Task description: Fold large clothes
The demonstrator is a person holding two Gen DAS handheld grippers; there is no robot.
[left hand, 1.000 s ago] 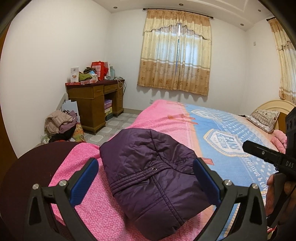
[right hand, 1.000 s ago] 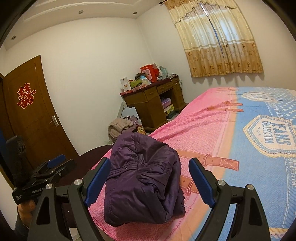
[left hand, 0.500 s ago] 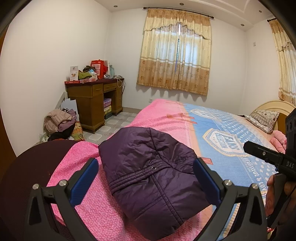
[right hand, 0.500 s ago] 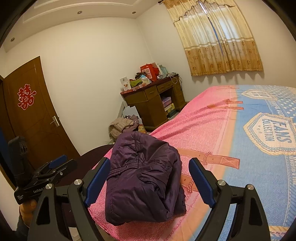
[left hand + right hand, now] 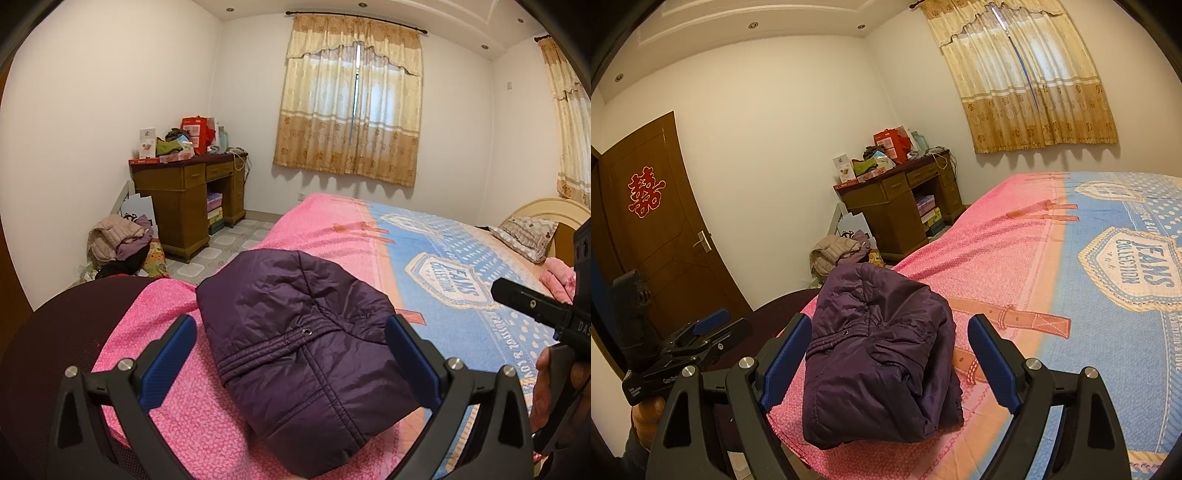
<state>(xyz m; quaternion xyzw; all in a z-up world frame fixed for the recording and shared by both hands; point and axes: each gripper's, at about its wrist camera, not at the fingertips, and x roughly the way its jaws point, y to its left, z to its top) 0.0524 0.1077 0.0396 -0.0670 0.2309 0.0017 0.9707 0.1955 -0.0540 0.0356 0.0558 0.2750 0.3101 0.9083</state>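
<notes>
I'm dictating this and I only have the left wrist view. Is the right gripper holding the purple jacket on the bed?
Observer: No. The right gripper is open. Its blue-padded fingers hang spread and clear of the quilted purple puffer jacket, which lies folded on the pink and blue bed cover.
Operator: Does the jacket's right side look tidy?
Observer: Not quite. That edge shows stacked layers, bunched and uneven.
Operator: What's on the wall off to my left?
Observer: A brown wooden door with a red paper cutout on it.
</notes>
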